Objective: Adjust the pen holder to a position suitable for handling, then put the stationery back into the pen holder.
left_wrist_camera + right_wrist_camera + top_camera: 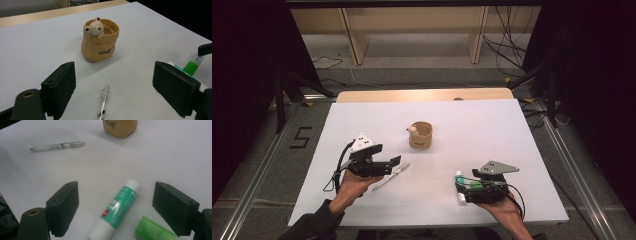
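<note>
Pen and glue stick, one under each gripper

The left gripper point(107, 82), fingers spread, straddles the pen point(103, 102), whose length runs away toward the cup point(100, 41); the right gripper point(115, 207), fingers also spread, straddles the glue stick point(116, 210) lying on the table point(492, 130).

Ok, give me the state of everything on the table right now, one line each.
Left gripper: open, jaws either side of the pen, not touching it.
Right gripper: open, nothing gripped.
Pen: lying flat on the table.
Glue stick: lying flat, cap off.
Green cap: lying loose beside the glue stick.
Bear pot: upright, looks empty.
</note>
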